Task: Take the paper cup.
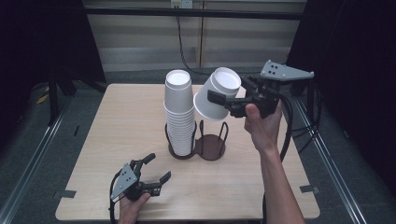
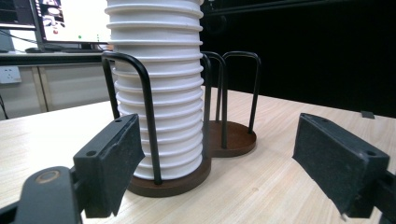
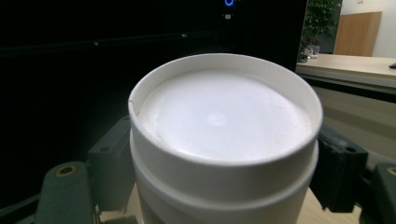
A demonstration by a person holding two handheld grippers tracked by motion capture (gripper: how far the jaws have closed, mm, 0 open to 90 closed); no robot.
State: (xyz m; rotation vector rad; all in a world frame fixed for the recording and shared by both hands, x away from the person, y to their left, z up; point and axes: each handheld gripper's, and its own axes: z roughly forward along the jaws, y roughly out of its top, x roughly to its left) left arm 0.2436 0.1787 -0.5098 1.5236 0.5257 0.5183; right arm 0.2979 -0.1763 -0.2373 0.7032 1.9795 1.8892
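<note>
White cups stacked in holder

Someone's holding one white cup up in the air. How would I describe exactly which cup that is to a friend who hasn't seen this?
Find the wooden table and the dark two-ring rack at its middle. Above the rack's empty ring, the right gripper clamps a single white paper cup. Unlike the upright cup stack nested in the other ring, it hangs tilted in mid-air.
</note>
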